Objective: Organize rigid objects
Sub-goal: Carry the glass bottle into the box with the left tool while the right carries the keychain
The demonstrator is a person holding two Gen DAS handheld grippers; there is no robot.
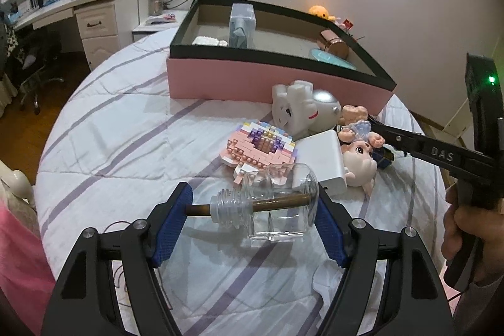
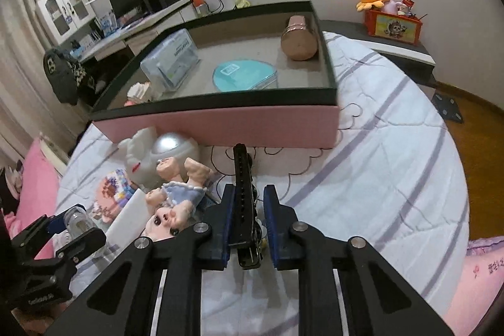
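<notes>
The left hand-held gripper (image 1: 252,203) clamps the bottle (image 1: 277,203), the right (image 2: 249,222) grips the black bar (image 2: 244,197); both should lift level (no tilting) toward the box (image 2: 220,122).

1. The left gripper (image 1: 252,207) is built of matte black angular arms with triangular cut-outs.
2. Round silver screws sit at the linkage joints of both grippers, two to a side.
3. Its fingers (image 1: 171,229) wear blue textured pads on their inner faces.
4. The right gripper (image 2: 249,225) has the same black frame, with blue pads (image 2: 271,225) edging its jaws.
5. Seen from the left wrist camera, the right gripper's black arm bears raised letters reading "DAS", and a green light glows on the black housing above those letters.
6. A hand (image 1: 456,229) wraps the black handle below the letters; a grey sleeve edge shows beneath it.
</notes>
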